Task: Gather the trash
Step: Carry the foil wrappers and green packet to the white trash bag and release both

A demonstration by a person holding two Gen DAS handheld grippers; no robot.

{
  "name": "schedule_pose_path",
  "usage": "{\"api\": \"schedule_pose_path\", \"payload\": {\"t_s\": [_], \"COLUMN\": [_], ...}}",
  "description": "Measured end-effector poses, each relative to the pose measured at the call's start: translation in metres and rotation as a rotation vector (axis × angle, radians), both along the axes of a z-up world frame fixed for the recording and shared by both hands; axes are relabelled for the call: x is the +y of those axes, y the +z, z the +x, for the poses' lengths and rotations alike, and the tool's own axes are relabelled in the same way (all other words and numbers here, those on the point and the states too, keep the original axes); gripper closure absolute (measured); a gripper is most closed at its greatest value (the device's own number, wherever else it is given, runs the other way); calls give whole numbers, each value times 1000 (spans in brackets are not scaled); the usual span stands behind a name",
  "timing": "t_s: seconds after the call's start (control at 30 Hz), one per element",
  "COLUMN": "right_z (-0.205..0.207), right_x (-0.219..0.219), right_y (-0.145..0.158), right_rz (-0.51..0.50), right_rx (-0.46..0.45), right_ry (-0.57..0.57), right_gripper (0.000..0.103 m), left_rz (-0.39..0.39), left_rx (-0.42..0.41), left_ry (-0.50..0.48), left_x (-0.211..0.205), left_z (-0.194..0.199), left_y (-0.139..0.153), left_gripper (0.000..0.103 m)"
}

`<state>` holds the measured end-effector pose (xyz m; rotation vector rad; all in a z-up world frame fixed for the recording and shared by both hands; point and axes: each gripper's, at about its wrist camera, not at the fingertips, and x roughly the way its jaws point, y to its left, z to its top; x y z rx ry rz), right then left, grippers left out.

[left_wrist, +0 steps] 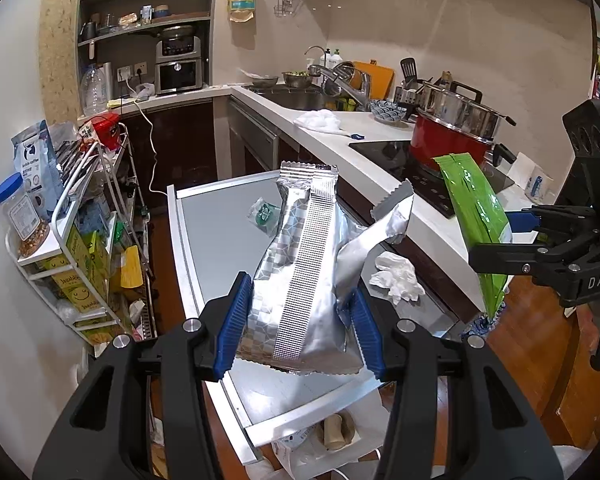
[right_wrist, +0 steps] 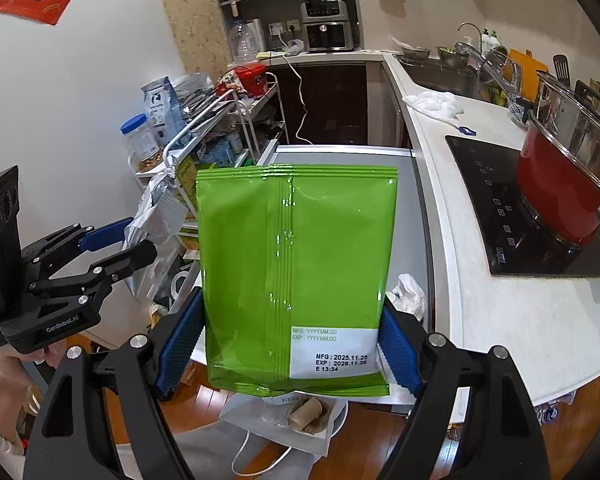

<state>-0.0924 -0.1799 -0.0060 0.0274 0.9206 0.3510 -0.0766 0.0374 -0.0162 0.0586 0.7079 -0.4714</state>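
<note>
My left gripper (left_wrist: 300, 320) is closed on a crumpled silver bag (left_wrist: 304, 276), blue pads pressed into both its sides, holding it upright above the grey table (left_wrist: 216, 216). My right gripper (right_wrist: 292, 352) is clamped on a green bag (right_wrist: 296, 264) (date label at its lower corner). On the table, a small green wrapper (left_wrist: 263, 213) lies at eleven o'clock from the silver bag, a crumpled tissue (left_wrist: 396, 276) at three o'clock.
</note>
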Motion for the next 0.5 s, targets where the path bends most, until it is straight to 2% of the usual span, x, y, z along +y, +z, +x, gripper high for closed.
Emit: {"api": "schedule_pose_path", "payload": {"t_s": [0.3, 0.43, 0.5], "right_z": [-27, -41, -49], "right_x": [-9, -14, -15], "right_y": [12, 3, -10], "right_rz": [-9, 9, 9], "right_rx": [-24, 34, 86], "right_ry": [38, 93, 116], "right_gripper": [24, 24, 24], "left_rz": [-2, 24, 43], "left_rx": [-19, 19, 59], "left_ry": [-23, -64, -97], "left_x": [0, 2, 3], "left_z": [-22, -36, -45], "left_y": [11, 3, -7], "left_gripper": [53, 53, 53]}}
